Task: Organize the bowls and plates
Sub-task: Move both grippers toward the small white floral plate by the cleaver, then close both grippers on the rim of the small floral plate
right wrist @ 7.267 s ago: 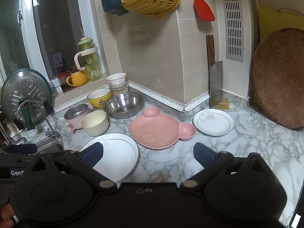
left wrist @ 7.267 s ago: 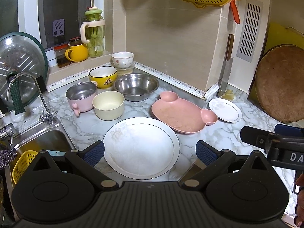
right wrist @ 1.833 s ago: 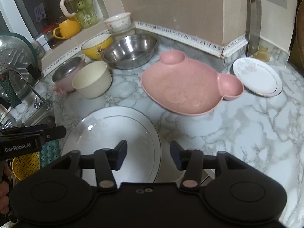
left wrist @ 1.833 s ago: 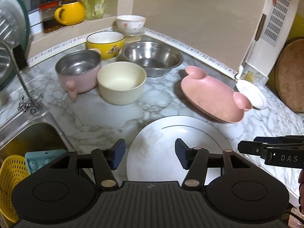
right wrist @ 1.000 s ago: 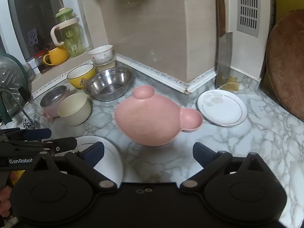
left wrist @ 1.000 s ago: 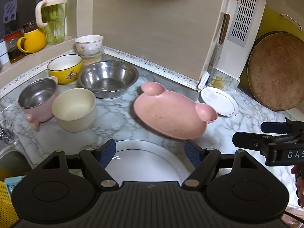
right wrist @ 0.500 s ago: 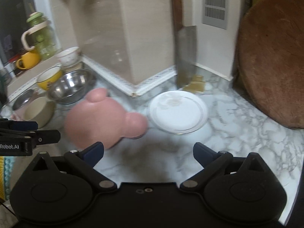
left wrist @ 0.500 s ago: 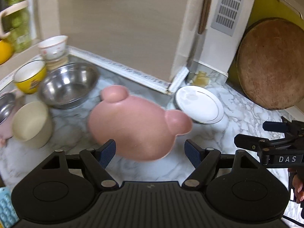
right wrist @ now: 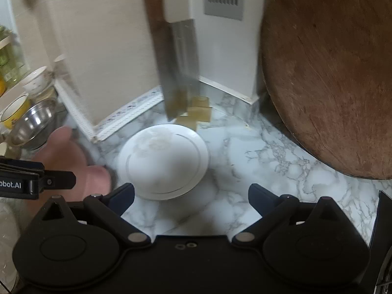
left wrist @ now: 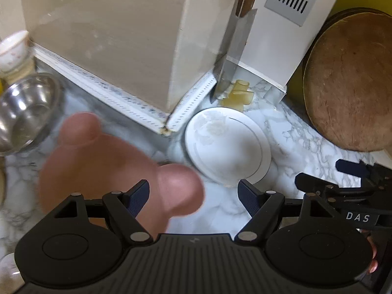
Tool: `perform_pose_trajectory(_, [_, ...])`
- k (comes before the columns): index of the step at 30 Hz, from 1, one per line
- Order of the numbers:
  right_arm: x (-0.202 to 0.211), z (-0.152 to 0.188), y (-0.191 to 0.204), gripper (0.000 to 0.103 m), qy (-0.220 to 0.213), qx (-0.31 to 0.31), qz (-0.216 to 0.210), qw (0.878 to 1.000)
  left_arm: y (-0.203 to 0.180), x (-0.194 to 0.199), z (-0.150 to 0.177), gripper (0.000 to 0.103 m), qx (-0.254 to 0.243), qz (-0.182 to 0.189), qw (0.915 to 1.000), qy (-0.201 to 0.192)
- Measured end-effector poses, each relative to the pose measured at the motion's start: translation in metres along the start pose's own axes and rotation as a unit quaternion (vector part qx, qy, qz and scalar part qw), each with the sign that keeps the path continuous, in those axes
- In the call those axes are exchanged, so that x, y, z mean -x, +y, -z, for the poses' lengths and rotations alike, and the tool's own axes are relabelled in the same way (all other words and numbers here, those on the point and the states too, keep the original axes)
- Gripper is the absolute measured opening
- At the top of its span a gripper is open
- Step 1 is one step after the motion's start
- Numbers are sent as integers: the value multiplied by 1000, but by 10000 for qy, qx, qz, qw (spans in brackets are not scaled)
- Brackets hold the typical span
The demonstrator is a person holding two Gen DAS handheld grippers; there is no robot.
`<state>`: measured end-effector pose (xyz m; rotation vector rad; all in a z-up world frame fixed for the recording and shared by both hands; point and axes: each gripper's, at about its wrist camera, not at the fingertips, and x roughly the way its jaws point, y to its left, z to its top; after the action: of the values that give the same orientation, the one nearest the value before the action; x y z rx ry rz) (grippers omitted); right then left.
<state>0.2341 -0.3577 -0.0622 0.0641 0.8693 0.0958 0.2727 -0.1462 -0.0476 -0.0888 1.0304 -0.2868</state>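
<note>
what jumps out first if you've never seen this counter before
The small white plate lies dead centre on the marble counter, straight ahead of the open right gripper. A cleaver stands upright against the wall just behind it, and a big round wooden board leans at the right. To the left, the blurred pink bear-shaped plate lies under the open left gripper.

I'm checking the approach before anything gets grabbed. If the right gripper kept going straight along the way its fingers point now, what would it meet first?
Most likely the small white plate with a thin gold ring, lying flat on the marble counter ahead of the open right gripper, a little left of centre. Nothing stands between them, though blur leaves depth uncertain.
</note>
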Motion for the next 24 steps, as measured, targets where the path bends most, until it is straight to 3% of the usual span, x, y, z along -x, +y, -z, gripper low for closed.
perform_pose_trajectory(6, [-31,-12,-29,92,287,-363,-148,9988,-11,-29,-11,79,77,164,9998,73])
perform_pose_trajectory(15, [-82,-26,-55,78,627,-820,-391,9939,-16,-69,-22,78,98,-14,9997,231])
perform_pose_trajectory(18, [-96,-29,-59,73,717,-910,-432,9923,-17,-77,-23,69,76,-61,9996,277])
perform_pose_trajectory(20, [-104,-29,-62,60,785,-1007,-542,9903,-19,-80,-25,65,8,-131,9996,261])
perform_pose_trajectory(24, [-118,-26,-66,51,906,-1146,-711,9867,-21,-90,-27,56,2,-162,9993,338])
